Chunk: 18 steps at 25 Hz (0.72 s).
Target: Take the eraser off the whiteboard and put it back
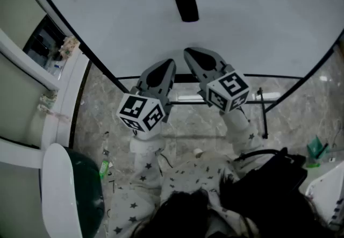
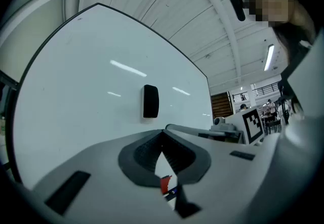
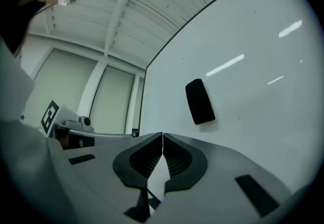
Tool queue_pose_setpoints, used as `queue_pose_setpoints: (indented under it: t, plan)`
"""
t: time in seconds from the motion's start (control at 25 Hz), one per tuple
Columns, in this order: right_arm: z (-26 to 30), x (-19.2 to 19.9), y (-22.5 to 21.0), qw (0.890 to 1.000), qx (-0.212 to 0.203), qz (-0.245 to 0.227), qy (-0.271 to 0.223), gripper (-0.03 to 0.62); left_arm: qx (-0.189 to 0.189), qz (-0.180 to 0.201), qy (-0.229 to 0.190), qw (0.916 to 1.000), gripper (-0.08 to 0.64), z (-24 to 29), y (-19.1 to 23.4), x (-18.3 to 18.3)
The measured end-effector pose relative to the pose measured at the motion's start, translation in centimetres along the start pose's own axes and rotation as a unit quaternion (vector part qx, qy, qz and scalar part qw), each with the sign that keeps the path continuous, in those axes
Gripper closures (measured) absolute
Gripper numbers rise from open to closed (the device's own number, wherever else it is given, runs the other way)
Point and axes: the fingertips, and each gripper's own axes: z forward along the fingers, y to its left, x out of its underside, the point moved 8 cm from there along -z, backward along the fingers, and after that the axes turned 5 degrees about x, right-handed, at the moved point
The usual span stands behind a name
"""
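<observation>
Strip lights (image 2: 268,57) overhead, streaky glare on whiteboard (image 2: 76,91); fisheye bending, dark corners; floor (image 1: 188,119) dim.

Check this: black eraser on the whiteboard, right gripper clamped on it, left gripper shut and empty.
Wrong on the grip: the right gripper view shows the right gripper shut on nothing, clear of the eraser. The rest holds: eraser on the whiteboard, left gripper shut and empty.

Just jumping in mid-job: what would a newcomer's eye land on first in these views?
The black eraser stands out at once, alone on the bare whiteboard, near the top middle of the head view. Below it, the left gripper and right gripper are side by side in front of the board, jaws together and empty, neither touching the eraser.
</observation>
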Motion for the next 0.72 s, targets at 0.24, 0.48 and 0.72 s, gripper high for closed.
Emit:
queue_pose_setpoints:
  t: [0.24, 0.48, 0.72]
  plan:
    - [0.8, -3.0, -1.0, 0.996, 0.057, -0.06, -0.032, 0.583, 0.024, 0.004, -0.001, 0.9997, 0.56, 1.8, 1.7, -1.4]
    - [3.5, -5.6, -2.5, 0.984, 0.143, -0.088, -0.061, 0.395, 0.076, 0.001, 0.005, 0.9971, 0.56, 3.7, 5.2, -2.3]
    - [6.7, -7.0, -3.0, 0.96, 0.232, -0.146, -0.061, 0.321, 0.118, 0.008, 0.005, 0.993, 0.56, 5.1, 8.1, -3.1]
